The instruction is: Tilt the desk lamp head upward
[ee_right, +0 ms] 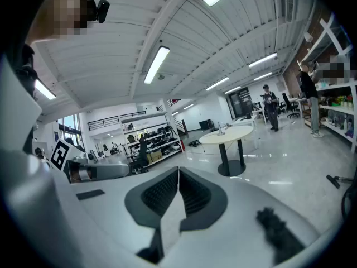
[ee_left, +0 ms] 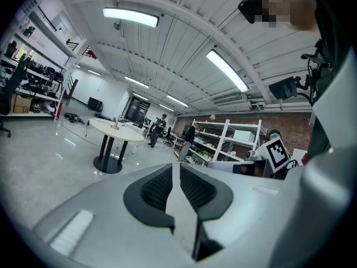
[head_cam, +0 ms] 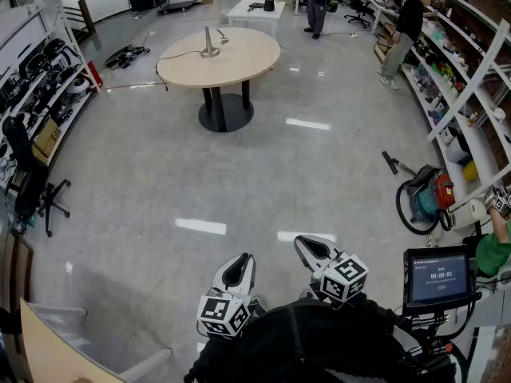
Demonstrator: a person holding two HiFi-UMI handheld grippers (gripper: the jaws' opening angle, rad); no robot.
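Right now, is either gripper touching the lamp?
No, the lamp stands on the round table across the floor, far from the left gripper and the right gripper.

Round pale-beige wooden tabletop (head_cam: 243, 61), black pedestal (head_cam: 226, 112); silver metal desk lamp (head_cam: 211, 45); glossy grey floor (head_cam: 239, 174); red-orange vacuum cleaner (head_cam: 440, 190).

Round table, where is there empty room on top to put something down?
The near and right side of the round beige wooden table is bare, from the silver desk lamp out to the rim. The far left is busier: the lamp stands there and its thin dark cable runs toward the left edge.
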